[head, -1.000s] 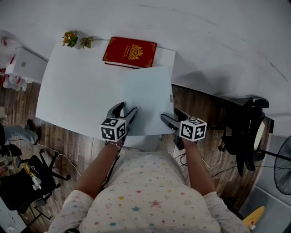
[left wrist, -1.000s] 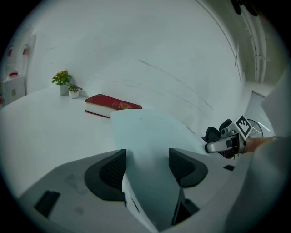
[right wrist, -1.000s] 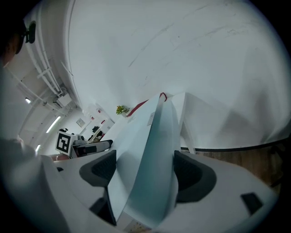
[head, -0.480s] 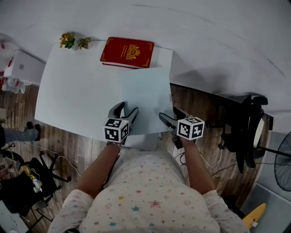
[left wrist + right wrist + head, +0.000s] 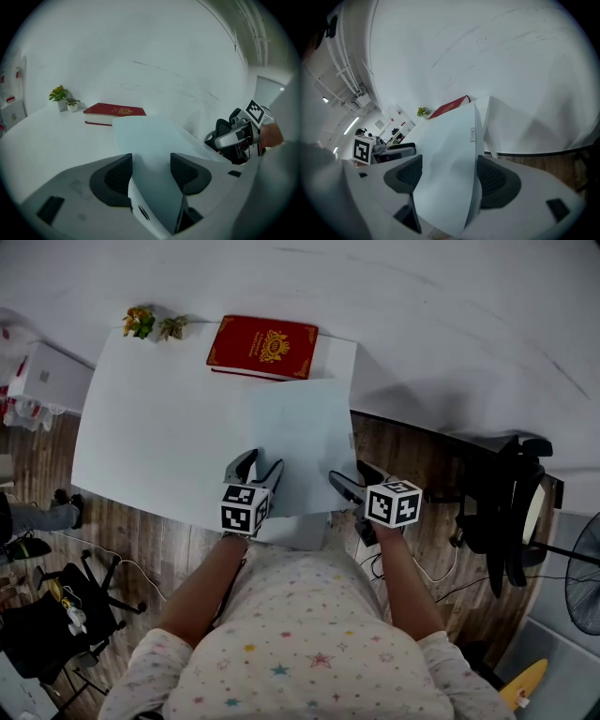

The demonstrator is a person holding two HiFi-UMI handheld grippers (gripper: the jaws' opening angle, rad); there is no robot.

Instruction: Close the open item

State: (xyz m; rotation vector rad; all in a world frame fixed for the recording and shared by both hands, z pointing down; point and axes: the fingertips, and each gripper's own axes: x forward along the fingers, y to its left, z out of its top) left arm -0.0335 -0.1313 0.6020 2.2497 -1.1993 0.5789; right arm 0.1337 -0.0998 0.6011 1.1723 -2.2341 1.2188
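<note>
A white laptop (image 5: 300,442) lies on the white table (image 5: 159,427), and a second panel (image 5: 292,529) juts past the near edge toward the person. My left gripper (image 5: 261,463) is at its near left corner. In the left gripper view the panel (image 5: 150,140) rises between that gripper's (image 5: 151,166) jaws. They have just been closing and still stand apart. My right gripper (image 5: 352,474) sits at the near right corner. Its (image 5: 445,171) jaws stand wide around the laptop's edge (image 5: 472,135).
A red book (image 5: 264,346) lies at the table's far edge, with two small potted plants (image 5: 155,324) at the far left corner. A black chair (image 5: 511,512) and a fan (image 5: 581,592) stand on the wooden floor to the right. A white cabinet (image 5: 42,376) is at left.
My left gripper has rolled slightly and its jaws have drawn a little closer around the laptop's corner. The right gripper has stayed where it was.
</note>
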